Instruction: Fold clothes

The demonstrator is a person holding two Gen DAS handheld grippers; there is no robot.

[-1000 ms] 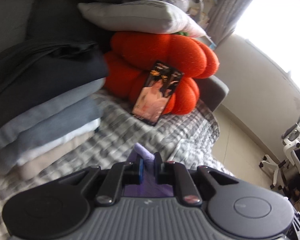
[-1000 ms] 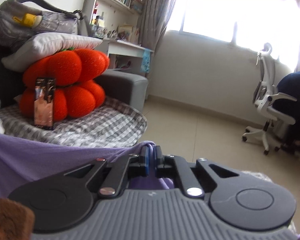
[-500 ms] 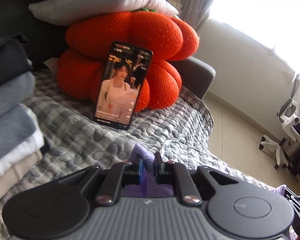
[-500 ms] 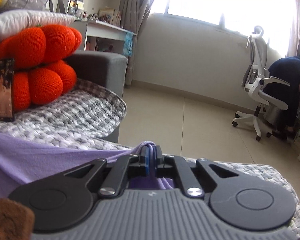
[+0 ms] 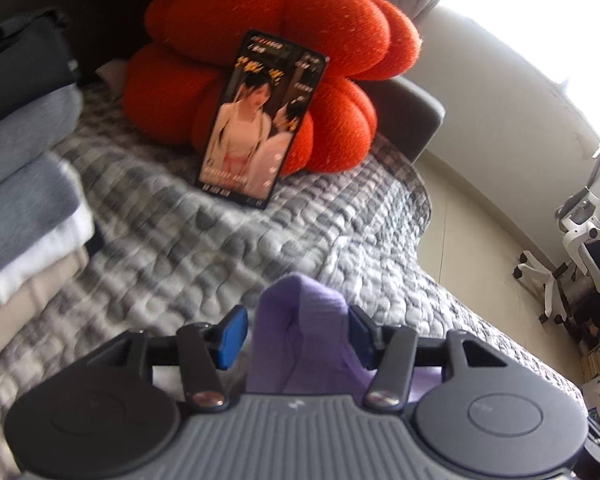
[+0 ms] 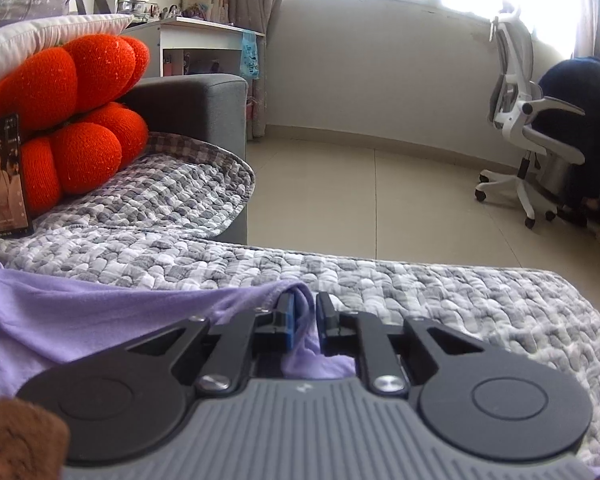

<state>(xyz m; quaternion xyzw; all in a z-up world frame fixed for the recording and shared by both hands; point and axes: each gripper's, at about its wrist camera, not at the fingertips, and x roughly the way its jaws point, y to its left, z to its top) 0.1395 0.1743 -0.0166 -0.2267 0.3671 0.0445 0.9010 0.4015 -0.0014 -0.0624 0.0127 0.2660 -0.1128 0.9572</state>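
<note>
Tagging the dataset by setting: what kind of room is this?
Likely a lived-in home bedroom or study: a quilted cover with folded clothes stacked on it, an orange cushion, a desk and an office chair.

My left gripper shows a ribbed grey housing, two round dark discs either side, black linkage arms with silver screw heads, and blue pads on the fingers. My right gripper looks the same: grey ribbed body, black arms, shiny screws, a blue pad.
</note>
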